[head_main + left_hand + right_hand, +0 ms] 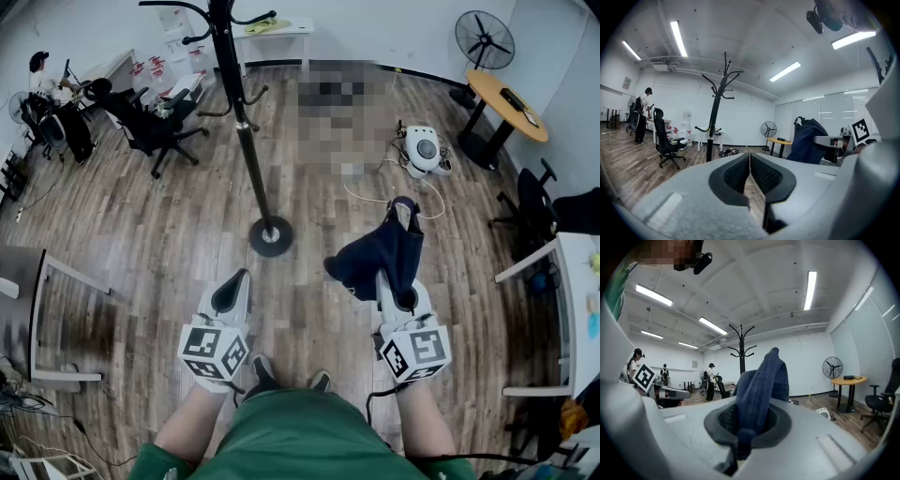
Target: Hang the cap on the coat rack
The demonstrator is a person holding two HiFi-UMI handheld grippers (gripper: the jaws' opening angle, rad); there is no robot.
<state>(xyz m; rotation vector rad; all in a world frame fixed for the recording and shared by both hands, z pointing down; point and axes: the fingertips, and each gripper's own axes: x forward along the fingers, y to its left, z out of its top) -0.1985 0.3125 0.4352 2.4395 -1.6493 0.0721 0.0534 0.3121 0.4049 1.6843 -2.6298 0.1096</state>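
Right tool [397, 277] — clenched on the dark navy fabric cap [377, 255]. In the right gripper view that tool [750, 422] pinches a fold of the cap [765, 383], and the rest of the cloth stands up above the pads. From your head view the cap sits bunched over the tool's far end, spilling a little to the left, clear of the wooden plank floor [141, 234].

Left tool [232, 289] — jaws drawn together, nothing in them. In the left gripper view the dark ribbed pads [738, 174] of that tool [750, 164] meet at the tip, with only a thin wedge of floor showing between them further back. You hold it low, to the left of the right tool, the two well apart.

The tall black metal coat rack [246, 122] stands on the floor beyond both tools. Its round base [271, 235] lies just far of the left tool and left of the cap. Cap and rack do not touch. The rack's curved hooks [723, 82] show high in the left gripper view; in the right gripper view the rack [741, 348] rises behind the cap, left of it.

Surroundings:
- a black wheeled office chair [150, 127], far left
- a round wooden-topped desk [506, 98], far right
- a black standing fan [485, 39] behind the desk
- a white device with a cable [424, 150] on the floor between rack and desk
- a person [42, 75] at the far left edge
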